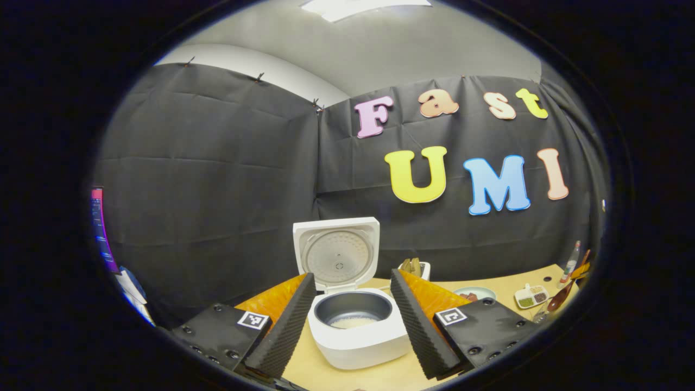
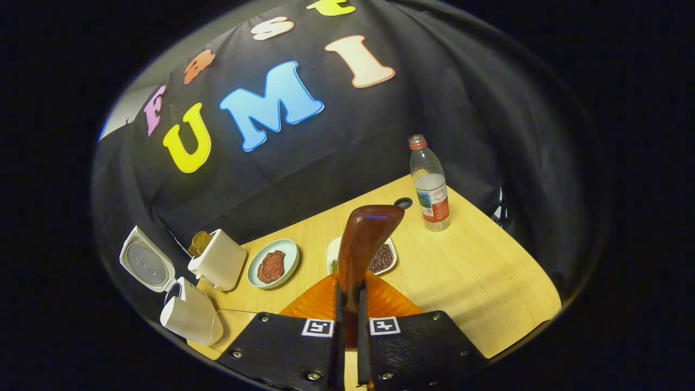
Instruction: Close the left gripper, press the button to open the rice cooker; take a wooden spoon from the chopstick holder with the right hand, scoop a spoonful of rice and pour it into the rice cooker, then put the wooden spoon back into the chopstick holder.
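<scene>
The white rice cooker (image 1: 358,339) stands open with its lid (image 1: 336,250) raised, and a little white rice lies in the grey inner pot (image 1: 353,312). My left gripper (image 1: 352,275) is open, one finger on each side of the cooker, touching nothing. My right gripper (image 2: 350,293) is shut on the handle of the brown wooden spoon (image 2: 364,239), whose bowl points away above the divided dish (image 2: 380,258). I cannot tell what the spoon's bowl holds. The white chopstick holder (image 2: 220,260) stands beside the cooker (image 2: 187,315) and is also behind it (image 1: 415,267).
On the wooden table (image 2: 478,271) sit a pale plate (image 2: 271,263) with reddish-brown food, the divided dish (image 1: 532,296) of grains and a water bottle (image 2: 429,184) near the back wall. The spoon (image 1: 559,296) is at the far right in the left gripper view.
</scene>
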The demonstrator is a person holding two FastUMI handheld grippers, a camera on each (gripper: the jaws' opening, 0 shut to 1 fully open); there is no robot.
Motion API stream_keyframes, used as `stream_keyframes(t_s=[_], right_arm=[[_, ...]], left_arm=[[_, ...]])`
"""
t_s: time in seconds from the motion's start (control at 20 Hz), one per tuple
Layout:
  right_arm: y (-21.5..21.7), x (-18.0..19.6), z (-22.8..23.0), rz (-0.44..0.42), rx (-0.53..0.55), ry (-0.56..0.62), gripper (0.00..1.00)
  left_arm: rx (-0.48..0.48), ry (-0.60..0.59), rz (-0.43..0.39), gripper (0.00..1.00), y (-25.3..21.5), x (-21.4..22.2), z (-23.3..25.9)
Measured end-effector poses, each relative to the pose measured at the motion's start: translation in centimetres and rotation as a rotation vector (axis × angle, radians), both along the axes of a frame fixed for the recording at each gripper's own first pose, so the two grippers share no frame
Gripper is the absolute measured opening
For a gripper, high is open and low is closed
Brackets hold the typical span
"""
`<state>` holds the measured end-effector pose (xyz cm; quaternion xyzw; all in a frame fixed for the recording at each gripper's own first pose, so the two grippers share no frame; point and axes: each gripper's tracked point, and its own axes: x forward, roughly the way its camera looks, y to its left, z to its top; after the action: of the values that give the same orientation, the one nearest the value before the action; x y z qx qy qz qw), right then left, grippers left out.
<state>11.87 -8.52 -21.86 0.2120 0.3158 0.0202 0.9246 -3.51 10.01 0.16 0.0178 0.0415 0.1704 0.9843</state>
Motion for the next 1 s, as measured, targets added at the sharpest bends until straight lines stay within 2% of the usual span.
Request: stream_keyframes(t_s=[0.05, 0.1, 0.15, 0.55, 0.6, 1.0], right_arm=[[0.0, -0.2, 1.0, -0.001, -0.008, -0.018, 0.10], [0.2, -0.5, 1.8, 0.000, -0.009, -0.032, 0.10], [0.6, -0.7, 2.7, -0.002, -0.004, -0.046, 0.10], [6.3, -2.0, 6.0, 0.014, 0.058, -0.086, 0.10], [7.3, -2.2, 6.1, 0.023, 0.062, -0.087, 0.10], [14.5, -3.4, 3.7, 0.096, 0.037, -0.063, 0.10]], left_arm=[[-0.005, -0.007, -0.008, 1.00, 0.1, 0.2, 0.1], [-0.010, -0.011, -0.017, 0.90, 0.2, 0.4, 0.2], [-0.015, -0.014, -0.024, 0.96, 0.4, 0.7, 0.2], [-0.022, -0.023, -0.083, 0.96, 2.3, 1.6, -0.2], [-0.026, -0.021, -0.086, 0.90, 2.7, 1.6, -0.4], [-0.028, 0.001, -0.061, 0.90, 7.8, 0.6, -1.6]])
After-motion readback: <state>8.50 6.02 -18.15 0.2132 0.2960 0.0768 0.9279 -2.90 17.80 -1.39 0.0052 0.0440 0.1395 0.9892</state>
